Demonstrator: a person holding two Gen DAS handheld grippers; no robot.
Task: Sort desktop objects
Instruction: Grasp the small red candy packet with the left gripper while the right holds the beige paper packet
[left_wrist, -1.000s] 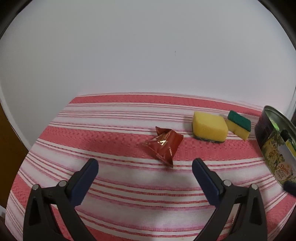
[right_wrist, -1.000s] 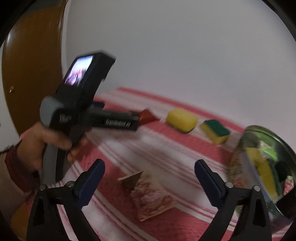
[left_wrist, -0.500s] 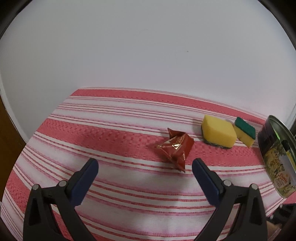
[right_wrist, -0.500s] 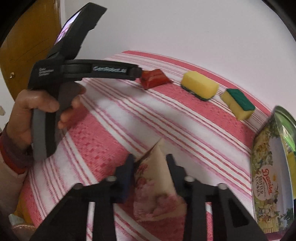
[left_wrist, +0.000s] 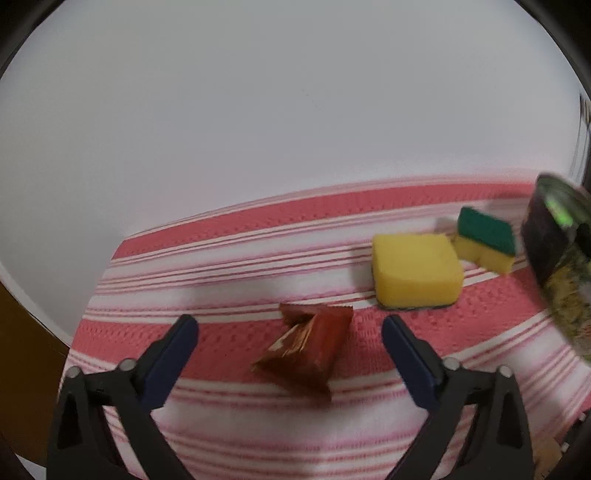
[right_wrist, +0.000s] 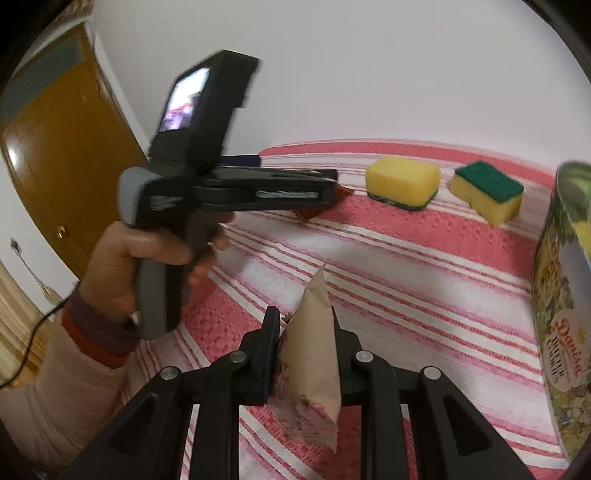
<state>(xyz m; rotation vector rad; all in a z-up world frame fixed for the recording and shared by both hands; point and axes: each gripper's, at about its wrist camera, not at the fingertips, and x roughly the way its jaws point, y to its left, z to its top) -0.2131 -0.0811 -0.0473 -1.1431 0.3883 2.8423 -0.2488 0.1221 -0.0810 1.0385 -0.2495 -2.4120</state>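
Left wrist view: a crumpled red-brown foil snack packet (left_wrist: 308, 350) lies on a table covered by a pink-and-white striped woven cloth (left_wrist: 229, 254). It sits between the two dark blue pads of the left claw (left_wrist: 290, 345), whose jaws are closing around it, though neither pad touches the foil. Beyond the packet and to its right rests a plain yellow rectangular sponge (left_wrist: 415, 271) with a thin dark layer underneath. Just beside that, farther right, lies a smaller yellow sponge topped with a green scouring pad (left_wrist: 485, 240). At the right edge stands a round metal biscuit tin with a printed floral side (left_wrist: 561, 273), blurred here.

Right wrist view: the right claw (right_wrist: 306, 354) is clamped on a beige paper sachet with a pink flower print (right_wrist: 314, 365), which stands upright between the pads with its pointed top tilted away from the camera — its lower end hangs out below them. Past it, a person's left hand (right_wrist: 147, 266), in a pale sleeve with a dark red cuff, grips the handle of the other tool, whose fingers reach over the red-brown packet. Both sponges lie near the cloth's far edge. The tin rises at the right, open-topped, something yellow visible inside. A brown wooden door (right_wrist: 62, 162) fills the left background beside a white wall (right_wrist: 369, 66).
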